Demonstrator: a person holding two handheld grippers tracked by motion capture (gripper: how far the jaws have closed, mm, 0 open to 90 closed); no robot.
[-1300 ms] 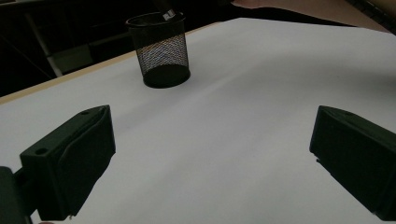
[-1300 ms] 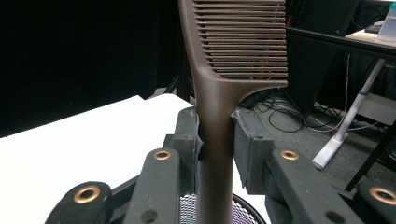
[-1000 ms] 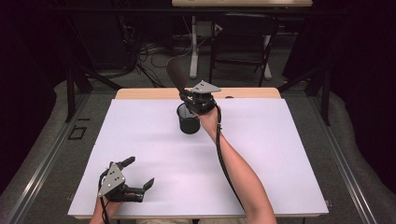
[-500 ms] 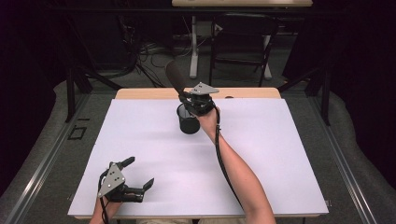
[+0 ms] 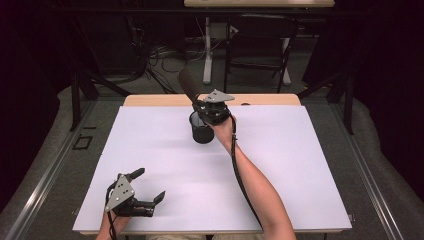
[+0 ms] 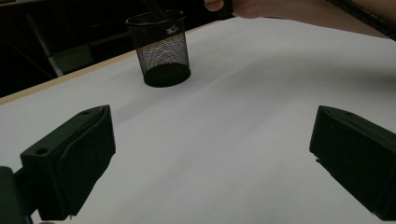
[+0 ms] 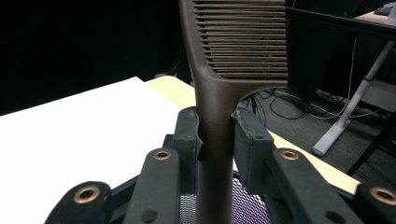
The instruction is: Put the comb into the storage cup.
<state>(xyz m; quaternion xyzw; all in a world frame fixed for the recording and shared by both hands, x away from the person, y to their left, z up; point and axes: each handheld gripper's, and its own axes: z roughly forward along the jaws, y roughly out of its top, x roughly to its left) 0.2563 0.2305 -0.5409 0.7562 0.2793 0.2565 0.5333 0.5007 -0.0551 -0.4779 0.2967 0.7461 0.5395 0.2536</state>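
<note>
A brown comb (image 5: pixel 188 83) stands nearly upright with its toothed head up, and my right gripper (image 5: pixel 204 108) is shut on its handle. In the right gripper view the jaws clamp the comb (image 7: pixel 233 46) at the right gripper (image 7: pixel 217 135), and the handle's lower end runs down into the black mesh cup (image 7: pixel 247 207). The mesh cup (image 5: pixel 201 131) stands on the white table top (image 5: pixel 300 165) just below the right gripper. My left gripper (image 5: pixel 149 185) rests open near the front left edge with nothing between its jaws. From the left gripper (image 6: pixel 210 154), the mesh cup (image 6: pixel 161 51) is far ahead.
A wooden strip (image 5: pixel 150 100) borders the table's far edge. Beyond it are a dark chair (image 5: pixel 260 45), desk legs and cables on the floor. The person's right forearm (image 5: pixel 255 185) crosses the middle of the table.
The comb's head has dipped slightly and leaned left while the right gripper stays over the cup. The left gripper has not moved.
</note>
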